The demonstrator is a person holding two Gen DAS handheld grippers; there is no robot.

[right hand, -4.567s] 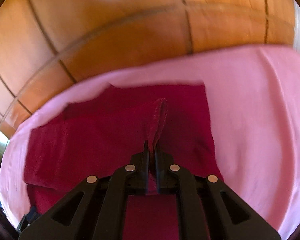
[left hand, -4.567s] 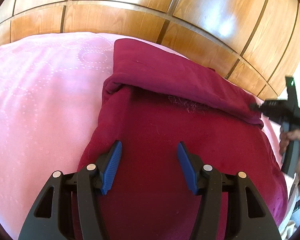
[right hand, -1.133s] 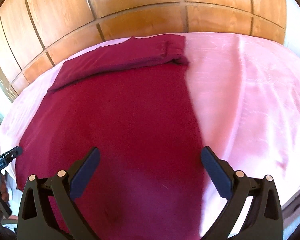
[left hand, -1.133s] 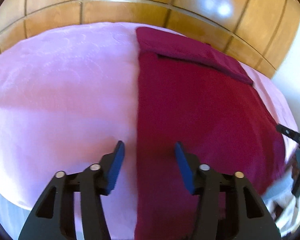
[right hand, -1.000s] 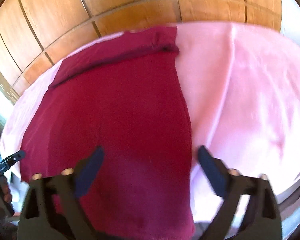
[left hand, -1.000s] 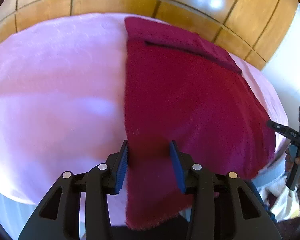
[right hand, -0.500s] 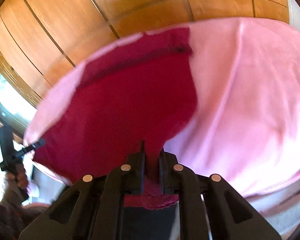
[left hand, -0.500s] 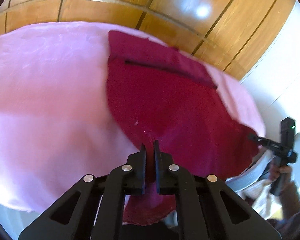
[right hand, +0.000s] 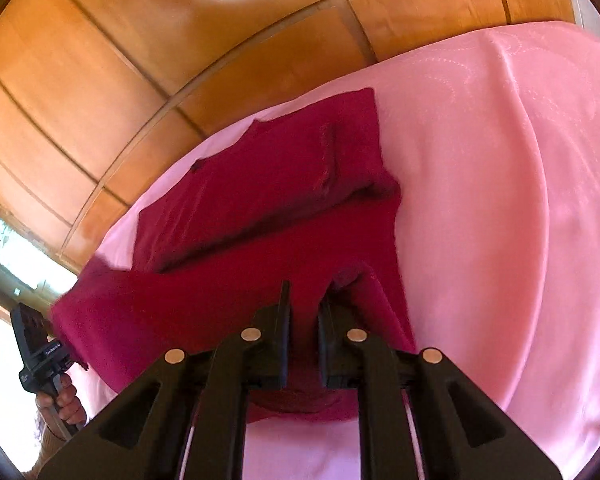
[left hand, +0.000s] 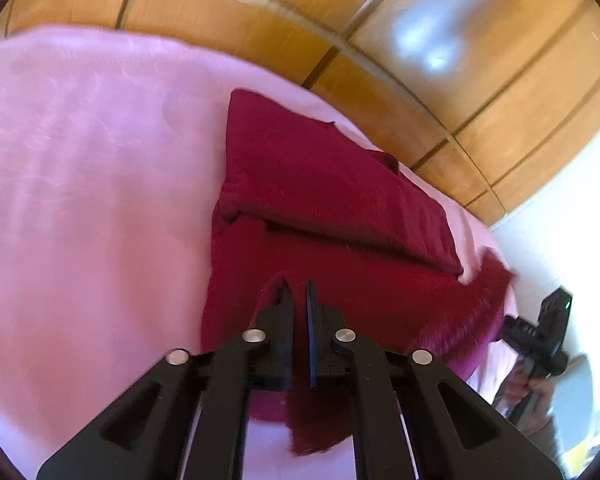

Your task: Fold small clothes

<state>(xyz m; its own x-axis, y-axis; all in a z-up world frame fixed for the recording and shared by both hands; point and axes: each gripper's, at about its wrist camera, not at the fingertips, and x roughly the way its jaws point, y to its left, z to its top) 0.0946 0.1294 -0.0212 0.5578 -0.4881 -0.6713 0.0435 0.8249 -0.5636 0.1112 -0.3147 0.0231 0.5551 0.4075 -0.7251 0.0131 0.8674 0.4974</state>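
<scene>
A dark red garment [left hand: 340, 200] lies on a pink bedcover [left hand: 80, 200], its far part folded over into a band. My left gripper [left hand: 298, 292] is shut on the garment's near left corner and holds that edge lifted. My right gripper [right hand: 305, 300] is shut on the near right corner of the garment [right hand: 260, 208], also lifted, so the near hem hangs between both grippers above the pink bedcover [right hand: 500, 200]. The right gripper's body [left hand: 540, 336] shows at the right of the left wrist view, the left gripper's body [right hand: 36, 352] at the left of the right wrist view.
Wooden wall panels [left hand: 420, 60] stand behind the bed's far edge, and show again in the right wrist view [right hand: 140, 80]. A white wall [left hand: 560, 220] is at the right. A bright window [right hand: 4, 248] is at the left.
Both grippers closed on the garment's near corners and have lifted the near hem and carried it forward toward the folded far band.
</scene>
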